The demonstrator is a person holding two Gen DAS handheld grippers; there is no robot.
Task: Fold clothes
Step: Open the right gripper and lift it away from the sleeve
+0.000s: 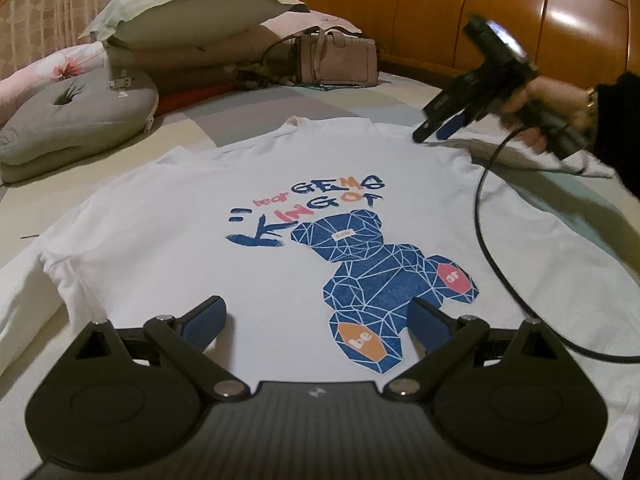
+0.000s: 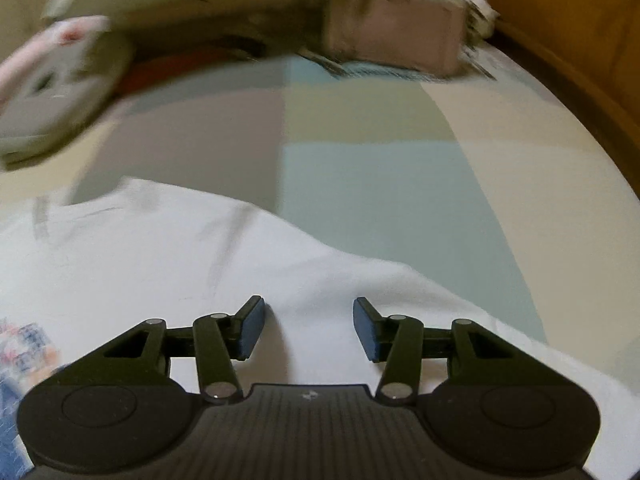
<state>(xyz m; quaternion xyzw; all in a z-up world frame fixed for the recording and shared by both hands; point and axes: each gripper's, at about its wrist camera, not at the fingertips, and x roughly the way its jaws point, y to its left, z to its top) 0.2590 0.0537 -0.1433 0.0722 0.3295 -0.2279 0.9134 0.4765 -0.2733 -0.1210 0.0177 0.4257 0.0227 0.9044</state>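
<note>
A white T-shirt point(image 1: 168, 216) with a blue geometric bear print point(image 1: 376, 276) lies spread flat on the bed, collar toward the headboard. My left gripper point(image 1: 316, 330) hovers open over the shirt's lower half, nothing between its blue pads. In the left wrist view a hand holds my right gripper point(image 1: 434, 128) just above the shirt's far right shoulder, near the collar. In the right wrist view, which is blurred, that gripper point(image 2: 309, 328) stands open over plain white cloth point(image 2: 160, 264) with nothing gripped.
A patchwork bedsheet point(image 2: 360, 184) covers the bed. Pillows point(image 1: 192, 12), a grey cushion point(image 1: 76, 116) and a beige handbag point(image 1: 340, 60) lie at the head, before the wooden headboard point(image 1: 500, 4). A black cable point(image 1: 480, 216) trails across the shirt's right side.
</note>
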